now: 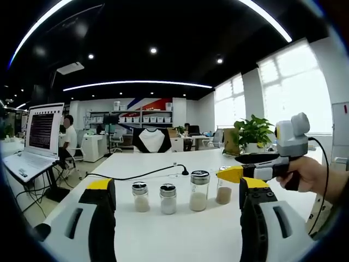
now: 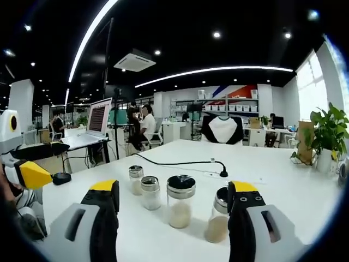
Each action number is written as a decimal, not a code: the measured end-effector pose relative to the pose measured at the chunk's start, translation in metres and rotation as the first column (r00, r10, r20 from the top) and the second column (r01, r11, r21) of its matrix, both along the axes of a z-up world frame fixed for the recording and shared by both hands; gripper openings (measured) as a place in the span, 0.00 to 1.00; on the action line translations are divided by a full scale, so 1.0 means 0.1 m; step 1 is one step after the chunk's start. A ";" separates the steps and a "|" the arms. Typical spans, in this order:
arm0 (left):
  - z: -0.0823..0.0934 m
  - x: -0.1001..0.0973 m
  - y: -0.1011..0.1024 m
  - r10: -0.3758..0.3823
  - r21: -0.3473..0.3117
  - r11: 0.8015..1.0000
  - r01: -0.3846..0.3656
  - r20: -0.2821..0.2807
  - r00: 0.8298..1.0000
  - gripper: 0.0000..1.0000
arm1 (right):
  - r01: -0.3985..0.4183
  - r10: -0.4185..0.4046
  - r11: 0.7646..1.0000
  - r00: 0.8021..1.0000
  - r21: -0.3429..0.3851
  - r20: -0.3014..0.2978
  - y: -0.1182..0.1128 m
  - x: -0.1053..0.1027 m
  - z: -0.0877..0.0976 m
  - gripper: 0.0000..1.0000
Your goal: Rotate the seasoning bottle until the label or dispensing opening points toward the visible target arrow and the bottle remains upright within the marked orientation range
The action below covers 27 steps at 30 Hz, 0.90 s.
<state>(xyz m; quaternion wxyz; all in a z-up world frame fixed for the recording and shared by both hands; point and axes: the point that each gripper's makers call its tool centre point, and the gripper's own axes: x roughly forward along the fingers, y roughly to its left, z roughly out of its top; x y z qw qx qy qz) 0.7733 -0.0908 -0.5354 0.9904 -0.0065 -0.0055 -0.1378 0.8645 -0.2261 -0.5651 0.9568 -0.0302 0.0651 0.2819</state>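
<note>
Partly, the spread right hand-held gripper (image 2: 173, 204) hides the rightmost seasoning bottle (image 2: 217, 222).

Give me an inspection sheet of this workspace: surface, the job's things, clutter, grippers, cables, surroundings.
Surface: white table, mostly bare.
Job's things: four seasoning bottles in a row, all upright: small bottle, second bottle, tall bottle, brown-filled bottle. No target arrow seen.
Clutter: nothing seen.
Grippers: left gripper open, short of the row; right gripper open, jaws flanking the row, nothing held.
Cables: black cable across the table behind the bottles.
Surroundings: laptop, potted plant, shelves, seated people.
</note>
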 end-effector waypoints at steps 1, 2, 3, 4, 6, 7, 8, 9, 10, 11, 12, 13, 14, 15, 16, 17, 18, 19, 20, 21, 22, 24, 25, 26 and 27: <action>-0.01 0.00 0.00 -0.001 -0.001 1.000 0.001 -0.001 1.000 0.99 | -0.002 0.002 1.000 1.000 -0.006 0.000 0.02 0.02 -0.01 0.82; -0.01 0.01 0.00 -0.001 -0.002 1.000 0.001 -0.002 1.000 0.99 | -0.005 0.005 1.000 1.000 -0.006 0.000 0.04 0.03 -0.02 0.82; -0.01 0.01 0.00 -0.002 -0.002 1.000 0.002 -0.002 1.000 0.99 | -0.007 0.007 1.000 1.000 -0.005 -0.001 0.06 0.04 -0.03 0.81; -0.01 0.01 0.00 -0.003 -0.003 1.000 0.003 -0.001 1.000 0.99 | -0.009 0.009 1.000 1.000 -0.005 -0.007 0.08 0.06 -0.05 0.80; 0.00 0.01 -0.01 -0.009 -0.007 1.000 0.009 0.003 1.000 0.99 | -0.006 0.006 1.000 1.000 -0.006 -0.010 0.12 0.09 -0.08 0.79; 0.02 0.01 -0.02 -0.013 -0.010 1.000 0.013 0.009 1.000 0.99 | -0.002 0.002 1.000 1.000 -0.007 -0.010 0.12 0.10 -0.09 0.79; 0.03 0.01 -0.02 -0.012 -0.009 1.000 0.012 0.014 1.000 0.99 | 0.000 -0.001 1.000 1.000 -0.013 -0.011 0.14 0.12 -0.11 0.79; 0.04 0.00 -0.01 -0.009 -0.003 1.000 0.009 0.015 1.000 0.99 | -0.003 0.002 1.000 1.000 -0.016 -0.014 0.15 0.13 -0.12 0.77; 0.04 0.01 -0.01 -0.006 0.003 1.000 0.006 0.016 1.000 0.99 | -0.012 0.012 1.000 1.000 -0.012 -0.019 0.19 0.14 -0.14 0.75; 0.04 0.01 0.00 -0.005 0.005 1.000 0.005 0.014 1.000 0.99 | -0.015 0.015 1.000 1.000 -0.009 -0.022 0.21 0.15 -0.15 0.75; 0.04 0.01 0.00 -0.004 0.004 1.000 0.004 0.014 1.000 0.99 | -0.018 0.018 1.000 1.000 -0.013 -0.024 0.25 0.16 -0.17 0.74; 0.04 0.01 0.00 -0.004 0.000 1.000 0.004 0.012 1.000 0.99 | -0.018 0.018 1.000 1.000 -0.017 -0.024 0.27 0.18 -0.18 0.74; 0.04 0.01 0.01 -0.003 -0.001 1.000 0.003 0.011 1.000 0.99 | -0.014 0.013 1.000 1.000 -0.017 -0.024 0.29 0.21 -0.20 0.73; 0.03 0.01 0.01 -0.001 -0.002 1.000 0.001 0.009 1.000 0.99 | -0.012 0.011 1.000 1.000 -0.016 -0.028 0.30 0.23 -0.22 0.72; 0.03 0.01 0.02 0.001 -0.002 1.000 -0.001 0.008 1.000 0.99 | 0.003 -0.003 1.000 0.999 -0.018 -0.033 0.30 0.27 -0.24 0.71; 0.03 0.00 0.02 0.002 -0.001 1.000 -0.002 0.008 1.000 0.99 | 0.031 -0.031 0.998 0.999 -0.054 -0.014 0.26 0.31 -0.25 0.71; 0.03 0.00 0.03 0.004 -0.001 1.000 -0.004 0.007 1.000 0.99 | 0.048 -0.048 0.995 0.999 -0.082 -0.003 0.23 0.35 -0.27 0.70; 0.03 0.00 0.03 0.005 -0.001 1.000 -0.005 0.006 1.000 0.99 | 0.051 -0.052 0.996 0.999 -0.073 -0.006 0.24 0.38 -0.28 0.70; 0.03 0.00 0.03 0.005 -0.001 1.000 -0.005 0.005 1.000 0.99 | 0.050 -0.051 0.997 0.999 -0.058 -0.018 0.24 0.39 -0.29 0.69; 0.02 -0.01 0.04 0.006 0.000 1.000 -0.006 0.004 1.000 0.99 | 0.039 -0.040 0.999 0.998 -0.028 -0.043 0.27 0.41 -0.31 0.68; 0.02 -0.01 0.04 0.008 -0.001 1.000 -0.008 0.003 1.000 0.99 | 0.035 -0.037 0.999 0.999 -0.036 -0.036 0.27 0.43 -0.31 0.66; 0.03 -0.02 0.04 0.004 -0.007 1.000 -0.004 0.011 1.000 1.00 | 0.035 -0.037 0.995 0.999 -0.095 -0.010 0.26 0.48 -0.32 0.62; 0.04 -0.03 0.04 0.003 -0.008 1.000 -0.003 0.015 1.000 1.00 | 0.038 -0.040 0.995 0.999 -0.090 -0.018 0.27 0.49 -0.33 0.60; 0.05 -0.03 0.04 0.003 -0.006 1.000 -0.003 0.016 1.000 1.00 | 0.036 -0.038 0.996 0.999 -0.076 -0.028 0.28 0.50 -0.34 0.60; 0.05 -0.03 0.04 0.003 -0.003 1.000 -0.003 0.017 1.000 1.00 | 0.034 -0.036 0.997 0.999 -0.070 -0.031 0.29 0.51 -0.35 0.60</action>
